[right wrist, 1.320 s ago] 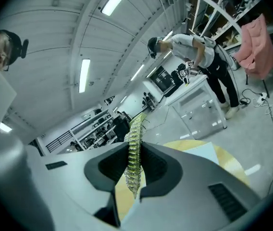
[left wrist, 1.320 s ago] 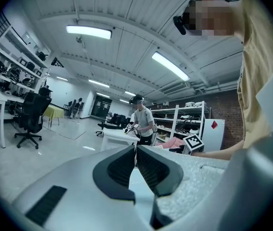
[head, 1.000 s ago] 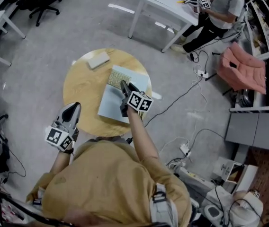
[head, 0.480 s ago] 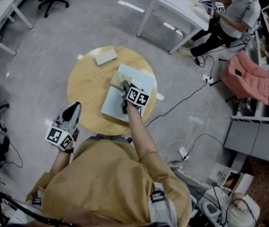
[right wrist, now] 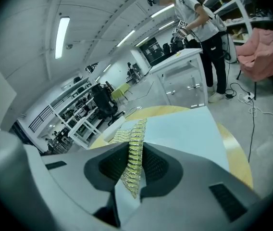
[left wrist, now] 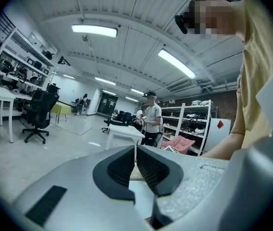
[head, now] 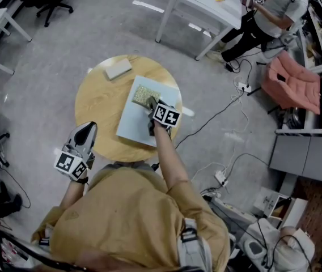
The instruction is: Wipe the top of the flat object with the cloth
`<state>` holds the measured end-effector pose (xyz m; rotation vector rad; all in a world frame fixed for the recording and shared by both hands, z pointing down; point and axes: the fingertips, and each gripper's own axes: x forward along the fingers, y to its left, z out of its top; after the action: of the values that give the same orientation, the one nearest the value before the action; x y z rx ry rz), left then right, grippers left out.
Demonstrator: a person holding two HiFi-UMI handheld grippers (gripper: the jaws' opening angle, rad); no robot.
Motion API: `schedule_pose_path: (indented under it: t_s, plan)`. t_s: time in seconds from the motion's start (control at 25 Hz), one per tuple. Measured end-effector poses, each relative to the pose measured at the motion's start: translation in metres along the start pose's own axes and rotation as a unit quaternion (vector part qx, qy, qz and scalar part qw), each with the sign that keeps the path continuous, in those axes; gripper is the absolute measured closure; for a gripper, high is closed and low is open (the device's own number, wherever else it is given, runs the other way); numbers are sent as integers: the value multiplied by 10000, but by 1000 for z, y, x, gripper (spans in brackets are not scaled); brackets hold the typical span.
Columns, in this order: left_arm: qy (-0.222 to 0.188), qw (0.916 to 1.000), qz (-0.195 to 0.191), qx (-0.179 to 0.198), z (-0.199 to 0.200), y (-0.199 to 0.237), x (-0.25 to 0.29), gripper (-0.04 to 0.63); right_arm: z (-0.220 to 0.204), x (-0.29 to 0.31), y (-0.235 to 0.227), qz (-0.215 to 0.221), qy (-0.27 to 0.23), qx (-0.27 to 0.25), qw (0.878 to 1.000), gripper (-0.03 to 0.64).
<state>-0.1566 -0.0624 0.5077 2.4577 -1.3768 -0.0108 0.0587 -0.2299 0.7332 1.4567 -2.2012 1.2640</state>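
Observation:
A pale blue flat board (head: 132,126) lies on the round wooden table (head: 96,103). On the board's far end rests a yellow-green woven cloth (head: 143,94). My right gripper (head: 150,103) is shut on the cloth's near edge, just above the board. The right gripper view shows the cloth (right wrist: 135,150) pinched upright between the jaws of the right gripper (right wrist: 135,159), with the board (right wrist: 184,134) spreading beyond. My left gripper (head: 85,134) hangs at the table's near-left rim, away from the board. The left gripper (left wrist: 135,154) has its jaws together and holds nothing.
A small beige block (head: 117,69) lies at the table's far side. A white table (head: 198,4) with a person (head: 271,10) stands at the upper right. Beyond are a pink chair (head: 288,78), floor cables (head: 229,109) and an office chair (head: 53,1).
My right gripper has slid the cloth a little sideways across the board's far end. The left gripper has stayed put. The head camera has shifted slightly.

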Motion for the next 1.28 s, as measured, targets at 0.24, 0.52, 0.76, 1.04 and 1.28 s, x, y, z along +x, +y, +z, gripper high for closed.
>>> schedule_pose_path:
  t_s: [0.24,0.52,0.76,1.04,1.28]
  plan:
    - [47,9997,-230,20,1,-7,19,580,6,-21,-38,-275,-101,66,9995,549]
    - [76,9992,-394,66,-2,-26,32,580,5,-55,-89,-620,-162,104,9979,548]
    - [96,9984,-548,92,-6,-37,39,580,5,-81,-124,-888,-293,187,9954,548]
    - [95,9973,-711,131,-4,-46,48,580,12,-118,-159,-1209,-530,333,9907,548]
    - [98,9963,-844,121,-6,-59,56,580,20,-156,-191,-1486,-771,393,9851,549]
